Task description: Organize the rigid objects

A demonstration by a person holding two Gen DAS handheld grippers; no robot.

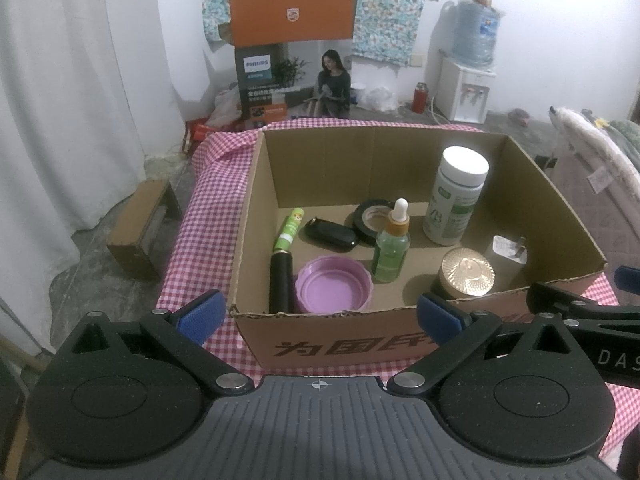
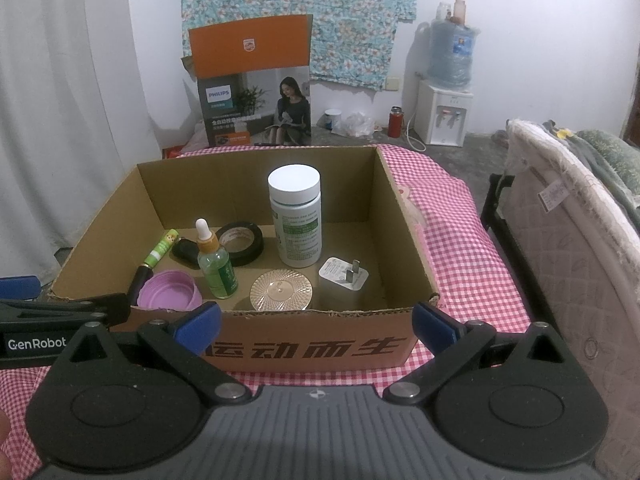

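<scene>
Both tools, left tool (image 1: pixel 320 314) and right tool (image 2: pixel 316 322), are hovering wide open and empty before the cardboard box (image 2: pixel 312 350) sitting on the checked worktop (image 2: pixel 460 240). Behind, a carton (image 2: pixel 218 94) is reading "PHILIPS"; the left tool's arm is showing "GenRobot".

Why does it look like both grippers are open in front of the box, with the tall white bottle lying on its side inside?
The white bottle isn't lying down; it stands upright in the box, as the right wrist view shows. Both the left gripper and right gripper are open.
</scene>
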